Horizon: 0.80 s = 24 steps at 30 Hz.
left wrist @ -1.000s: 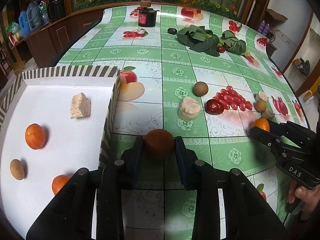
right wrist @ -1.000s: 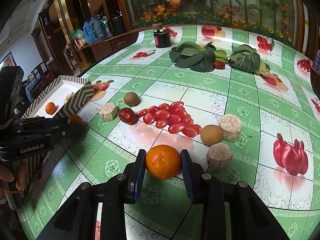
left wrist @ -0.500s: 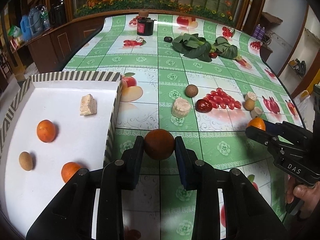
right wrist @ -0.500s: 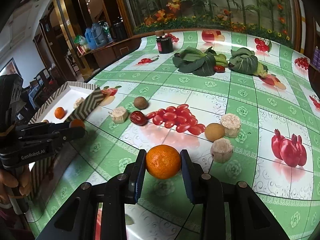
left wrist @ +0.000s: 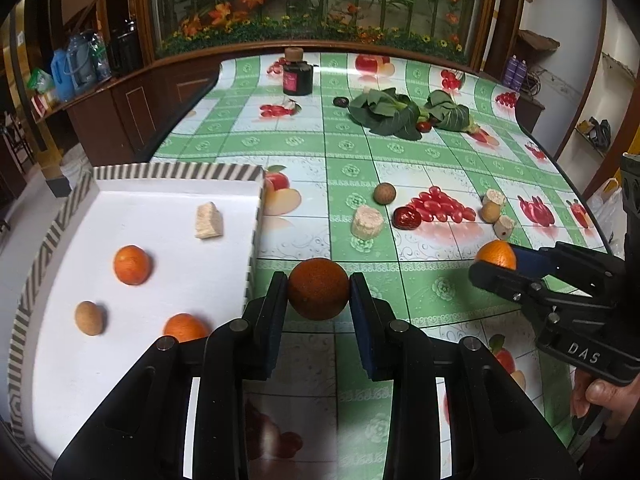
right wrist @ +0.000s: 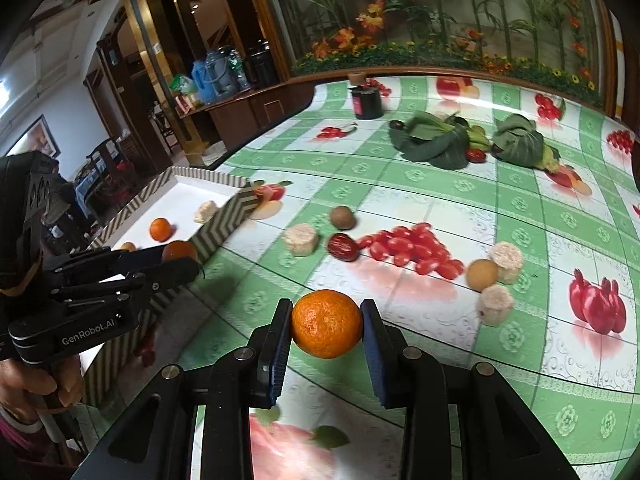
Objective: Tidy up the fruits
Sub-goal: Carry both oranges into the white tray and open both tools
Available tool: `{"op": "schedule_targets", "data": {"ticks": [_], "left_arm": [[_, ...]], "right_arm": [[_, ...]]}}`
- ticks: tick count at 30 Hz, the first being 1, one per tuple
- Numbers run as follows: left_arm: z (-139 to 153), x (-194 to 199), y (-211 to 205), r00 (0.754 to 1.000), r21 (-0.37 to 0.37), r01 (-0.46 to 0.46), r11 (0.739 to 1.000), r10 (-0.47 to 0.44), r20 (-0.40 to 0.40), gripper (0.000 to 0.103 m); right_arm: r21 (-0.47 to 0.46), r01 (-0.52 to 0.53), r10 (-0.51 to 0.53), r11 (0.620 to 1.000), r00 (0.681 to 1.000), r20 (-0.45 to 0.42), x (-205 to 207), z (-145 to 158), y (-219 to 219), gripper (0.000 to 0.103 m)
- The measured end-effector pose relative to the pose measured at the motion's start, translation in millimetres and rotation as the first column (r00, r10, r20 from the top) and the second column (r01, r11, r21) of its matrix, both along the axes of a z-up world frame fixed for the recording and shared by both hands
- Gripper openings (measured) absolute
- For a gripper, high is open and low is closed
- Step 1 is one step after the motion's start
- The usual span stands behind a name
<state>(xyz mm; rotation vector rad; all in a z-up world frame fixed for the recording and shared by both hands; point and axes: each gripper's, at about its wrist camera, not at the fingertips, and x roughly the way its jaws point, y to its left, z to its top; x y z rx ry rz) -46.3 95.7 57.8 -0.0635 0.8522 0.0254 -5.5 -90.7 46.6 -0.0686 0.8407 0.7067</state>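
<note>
My left gripper is shut on a dark reddish-brown round fruit, held above the table just right of the white tray. My right gripper is shut on an orange mandarin, held above the table; it shows at the right of the left wrist view. The tray holds two mandarins, a small brown fruit and a pale cut chunk. On the cloth lie a brown fruit, a red date, cherry tomatoes and pale chunks.
Leafy greens with a red fruit lie at the far side, and a dark jar stands beyond them. A wooden counter with bottles runs along the table's left. The table edge curves away on the right in the left wrist view.
Both grippers have risen and pulled back from the table, each still holding its fruit. The left gripper has drifted slightly right of the tray wall.
</note>
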Motion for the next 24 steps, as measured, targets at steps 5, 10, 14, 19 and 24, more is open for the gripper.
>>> {"op": "schedule_targets", "data": {"ticks": [5,10,14,19,24], "left_arm": [[6.1,-6.5,9.6,1.0,0.006,-0.017,1.0,0.017,0.015,0.031],[7.7,-11.1,16.5,0.999,0.007,-0.032,0.999,0.032,0.023,0.031],[8.7,-13.5,22.5,0.999,0.002,-0.044,0.999,0.044,0.029,0.031],[10.0,-17.7,31.6,0.998,0.0,-0.06,0.998,0.06,0.033,0.031],[9.9,-22.9,45.4,0.996,0.008,-0.083,0.997,0.083,0.034,0.031]], "right_arm": [[-0.005,-0.032,0.032,0.999,0.999,0.013,-7.5,5.1,16.3,0.033],[-0.009,-0.052,0.052,0.999,0.998,0.021,-11.4,8.6,28.3,0.033],[-0.019,-0.064,0.064,0.998,0.998,0.022,-14.1,9.5,35.9,0.033],[-0.026,-0.083,0.084,0.996,0.996,0.023,-16.7,10.6,46.1,0.033],[-0.027,-0.103,0.104,0.994,0.994,0.031,-19.8,13.3,57.6,0.033]]}}
